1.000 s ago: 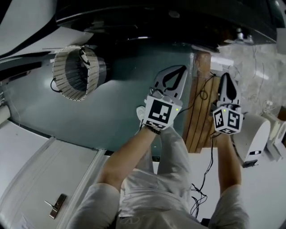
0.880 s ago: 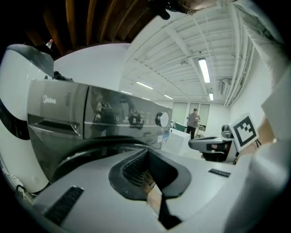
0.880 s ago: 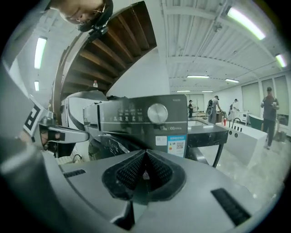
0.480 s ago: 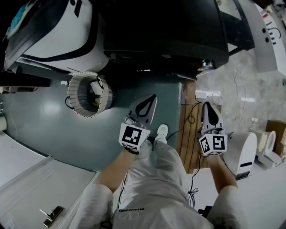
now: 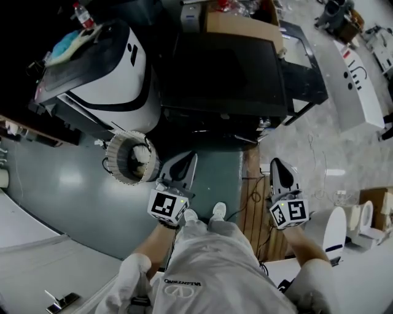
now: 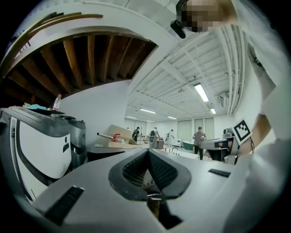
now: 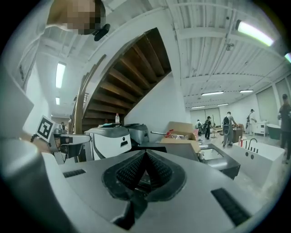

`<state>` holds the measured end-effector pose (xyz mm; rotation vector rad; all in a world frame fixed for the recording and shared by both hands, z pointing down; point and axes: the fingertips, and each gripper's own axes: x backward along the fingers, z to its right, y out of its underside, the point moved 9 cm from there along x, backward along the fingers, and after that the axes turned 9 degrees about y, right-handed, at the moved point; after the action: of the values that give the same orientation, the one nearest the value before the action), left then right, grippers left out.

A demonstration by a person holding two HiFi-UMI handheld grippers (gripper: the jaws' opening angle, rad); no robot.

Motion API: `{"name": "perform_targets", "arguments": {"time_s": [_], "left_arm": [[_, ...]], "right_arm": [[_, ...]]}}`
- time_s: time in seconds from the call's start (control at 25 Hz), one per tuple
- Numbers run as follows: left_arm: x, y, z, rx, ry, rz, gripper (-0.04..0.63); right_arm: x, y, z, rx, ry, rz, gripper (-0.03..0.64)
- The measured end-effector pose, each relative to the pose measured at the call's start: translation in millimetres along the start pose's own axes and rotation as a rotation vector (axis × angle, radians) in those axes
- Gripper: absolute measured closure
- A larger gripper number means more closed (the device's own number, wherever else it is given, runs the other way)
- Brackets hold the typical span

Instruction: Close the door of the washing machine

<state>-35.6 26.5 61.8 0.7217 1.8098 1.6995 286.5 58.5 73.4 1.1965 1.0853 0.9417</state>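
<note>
The washing machine (image 5: pixel 107 70) is a white and black appliance at the upper left of the head view, with a blue cloth and a bottle on its dark top. It also shows in the left gripper view (image 6: pixel 41 145) and the right gripper view (image 7: pixel 109 139). Whether its door is open I cannot tell. My left gripper (image 5: pixel 191 157) is shut and empty, held level in the air well short of the machine. My right gripper (image 5: pixel 275 163) is shut and empty too, a hand's width to the right. Both sets of jaws meet with nothing between them (image 6: pixel 148 152) (image 7: pixel 144 154).
A ribbed round hose end (image 5: pixel 132 158) lies on the green floor just left of the left gripper. A black table (image 5: pixel 224 67) with a cardboard box (image 5: pixel 239 18) stands ahead. Wooden planks (image 5: pixel 249 196) and cables lie between the grippers. A white device (image 5: pixel 334 230) sits at the right. People stand far off.
Both grippers have risen together, still shut. The head view has lifted with them, so the washing machine, the black table and the room beyond have come into sight.
</note>
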Motion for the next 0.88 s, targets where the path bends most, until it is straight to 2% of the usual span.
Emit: {"name": "perform_targets", "arguments": {"time_s": [0.2, 0.6, 0.88], "left_arm": [[15, -24, 8, -0.036, -0.015, 0.022, 0.594], [27, -66, 11, -0.128, -0.053, 0.076, 0.594], [28, -77, 14, -0.117, -0.081, 0.113, 0.592]], "right_arm": [[23, -35, 9, -0.009, 0.003, 0.040, 0.604], [49, -60, 15, -0.004, -0.029, 0.073, 0.604], [61, -68, 20, -0.041, -0.007, 0.101, 0.604]]}}
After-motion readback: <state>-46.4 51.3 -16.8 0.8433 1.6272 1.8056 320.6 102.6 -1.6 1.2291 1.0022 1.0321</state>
